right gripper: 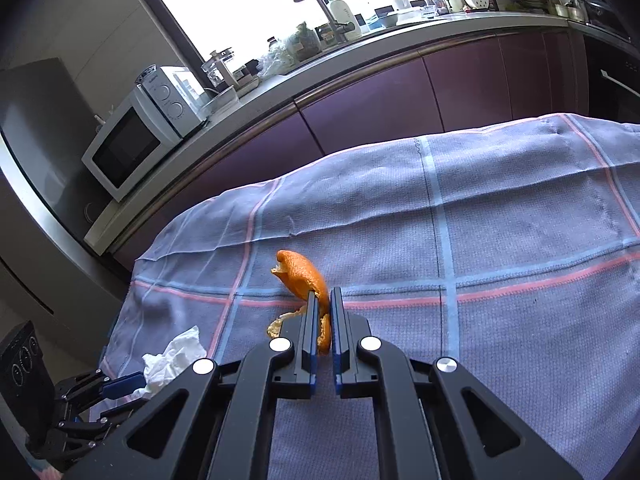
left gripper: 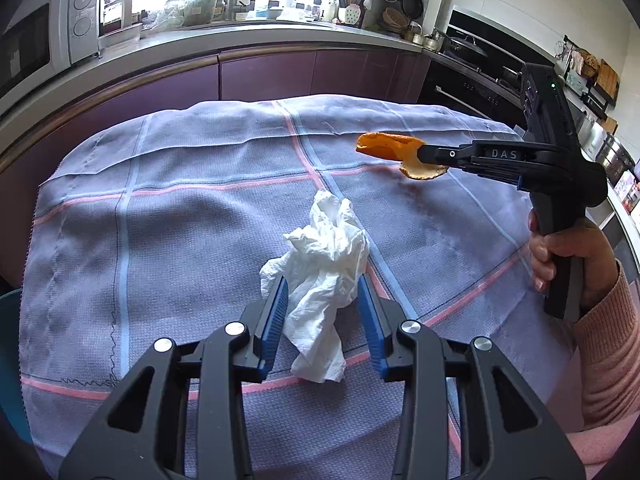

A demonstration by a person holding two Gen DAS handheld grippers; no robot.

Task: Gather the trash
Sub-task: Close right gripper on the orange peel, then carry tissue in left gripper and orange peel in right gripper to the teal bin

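A crumpled white tissue [left gripper: 328, 264] lies on the checked blue-grey tablecloth [left gripper: 180, 220]. My left gripper [left gripper: 322, 280] straddles it, its blue pads [left gripper: 276, 312] set apart on either side with the paper loose between them. A curled orange peel [left gripper: 386, 145] hangs above the cloth, pinched in my right gripper [left gripper: 420, 155], which a hand in a pink sleeve [left gripper: 560, 252] holds. In the right wrist view the peel [right gripper: 300, 274] sticks out from the shut right gripper [right gripper: 325, 294]. The tissue [right gripper: 176, 354] and the left gripper [right gripper: 120, 386] show at lower left.
Behind the table runs a counter [left gripper: 280, 40] with purple cabinet fronts [left gripper: 260, 76]. It carries a microwave [right gripper: 128, 148], bottles and dishes. An oven [left gripper: 472, 92] stands at back right. A black appliance [right gripper: 20, 360] sits by the table's left end.
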